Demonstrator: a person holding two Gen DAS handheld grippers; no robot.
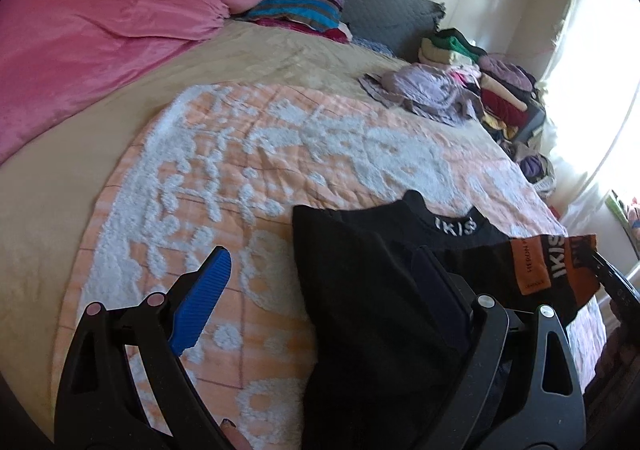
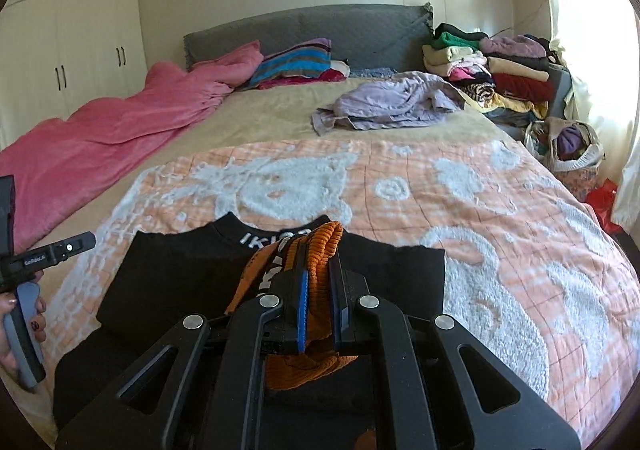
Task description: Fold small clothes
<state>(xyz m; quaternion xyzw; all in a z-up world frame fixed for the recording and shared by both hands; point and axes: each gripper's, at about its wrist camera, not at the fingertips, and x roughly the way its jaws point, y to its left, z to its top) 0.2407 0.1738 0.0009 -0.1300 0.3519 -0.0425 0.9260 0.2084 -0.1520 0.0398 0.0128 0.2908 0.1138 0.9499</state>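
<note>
A small black garment [image 2: 168, 278] with white lettering at the collar and an orange ribbed hem [image 2: 320, 246] lies on the peach and white blanket [image 2: 480, 202]. My right gripper [image 2: 320, 270] is shut on the orange hem and holds it folded up over the black body. In the left wrist view the garment [image 1: 360, 290] lies under my left gripper [image 1: 320, 262], which is open, its blue finger [image 1: 204, 302] to the left of the cloth and its right finger over the black fabric. The orange hem [image 1: 556, 266] hangs at right.
A pink blanket [image 2: 100, 138] lies along the bed's left side. A crumpled lilac garment [image 2: 392, 98] sits mid-bed. Stacks of folded clothes [image 2: 492, 70] stand at the right by the grey headboard [image 2: 304, 34]. A basket [image 2: 568, 146] stands beside the bed.
</note>
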